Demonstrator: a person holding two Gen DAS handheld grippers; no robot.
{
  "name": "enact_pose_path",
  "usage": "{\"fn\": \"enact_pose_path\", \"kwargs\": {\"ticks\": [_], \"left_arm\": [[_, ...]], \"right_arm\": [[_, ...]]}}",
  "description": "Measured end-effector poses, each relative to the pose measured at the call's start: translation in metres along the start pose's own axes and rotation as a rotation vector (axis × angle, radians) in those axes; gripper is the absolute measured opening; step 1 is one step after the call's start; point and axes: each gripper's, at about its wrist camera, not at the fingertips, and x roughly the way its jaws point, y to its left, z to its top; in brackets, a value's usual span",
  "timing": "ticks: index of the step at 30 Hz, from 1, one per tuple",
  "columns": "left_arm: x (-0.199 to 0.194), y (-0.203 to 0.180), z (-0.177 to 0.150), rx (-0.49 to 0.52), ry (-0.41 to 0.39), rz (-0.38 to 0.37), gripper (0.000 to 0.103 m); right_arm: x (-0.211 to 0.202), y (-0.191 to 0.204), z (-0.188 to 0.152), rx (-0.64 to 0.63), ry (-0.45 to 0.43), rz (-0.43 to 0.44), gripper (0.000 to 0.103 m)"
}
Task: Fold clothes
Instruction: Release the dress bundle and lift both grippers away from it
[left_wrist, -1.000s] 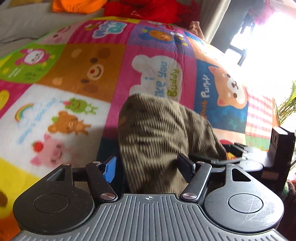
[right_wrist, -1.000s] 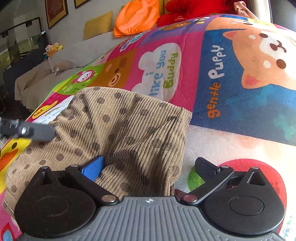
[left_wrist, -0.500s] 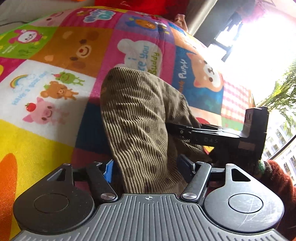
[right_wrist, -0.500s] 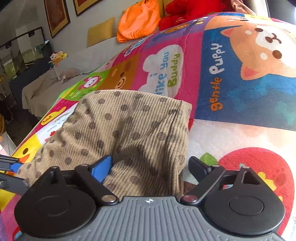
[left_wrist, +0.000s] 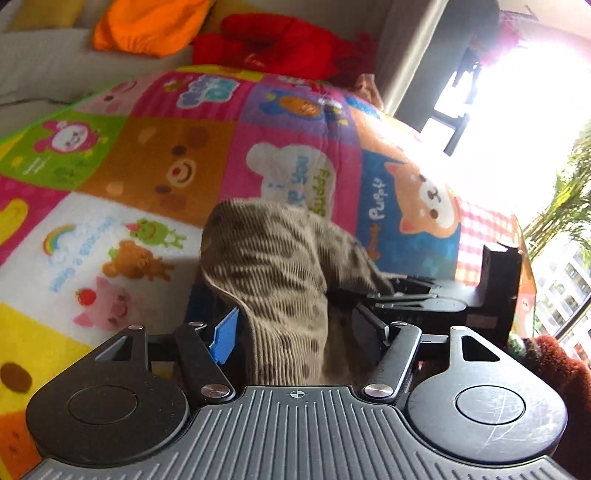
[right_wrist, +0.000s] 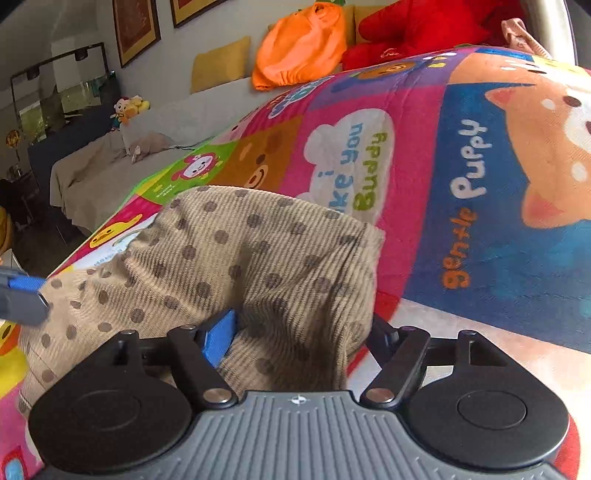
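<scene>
A brown corduroy garment with dark dots (left_wrist: 273, 273) (right_wrist: 258, 258) lies bunched on a bright cartoon patchwork blanket (left_wrist: 166, 177) (right_wrist: 480, 240). My left gripper (left_wrist: 295, 317) has a raised fold of it between its jaws, which are opening; the blue pad (left_wrist: 225, 332) stands just off the cloth. My right gripper (right_wrist: 303, 321) is closing on the garment's right edge, and its blue pad (right_wrist: 219, 336) presses into the bunched cloth. From each wrist I can see the other gripper: the right gripper (left_wrist: 402, 293) reaching in from the right, the left gripper (right_wrist: 22, 295) at the left edge.
An orange cushion (left_wrist: 147, 26) (right_wrist: 303, 48) and a red plush (left_wrist: 280, 44) lie past the blanket's far edge. A grey covered sofa (right_wrist: 110, 166) stands to the left. A bright window (left_wrist: 535, 92) is on the right. A person's fuzzy sleeve (left_wrist: 554, 365) shows.
The left gripper rose and tipped up, and its jaws widened off the fold. The right jaws narrowed from wide open onto the garment's edge and shifted slightly sideways.
</scene>
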Motion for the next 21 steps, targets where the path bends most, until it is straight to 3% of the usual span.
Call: {"fn": "enact_pose_path", "kwargs": {"ticks": [5, 10, 13, 15, 19, 21], "left_arm": [[0.025, -0.012, 0.031, 0.026, -0.041, -0.099, 0.077], [0.092, -0.009, 0.043, -0.035, 0.069, -0.111, 0.072], [0.122, 0.002, 0.036, -0.121, 0.133, -0.155, 0.072], [0.129, 0.001, 0.034, -0.124, 0.138, -0.149, 0.073], [0.121, -0.008, 0.036, -0.083, 0.14, -0.135, 0.075], [0.106, -0.013, 0.036, -0.066, 0.13, -0.142, 0.077]], "right_arm": [[-0.019, -0.015, -0.008, 0.023, -0.013, -0.053, 0.078], [-0.055, 0.002, -0.009, -0.092, -0.059, -0.149, 0.078], [-0.087, 0.02, -0.01, -0.128, -0.086, -0.037, 0.078], [-0.093, 0.033, -0.014, -0.134, -0.054, 0.051, 0.078], [-0.07, 0.05, -0.034, -0.162, 0.082, 0.098, 0.078], [-0.061, 0.046, -0.047, -0.156, 0.097, 0.086, 0.081]]}}
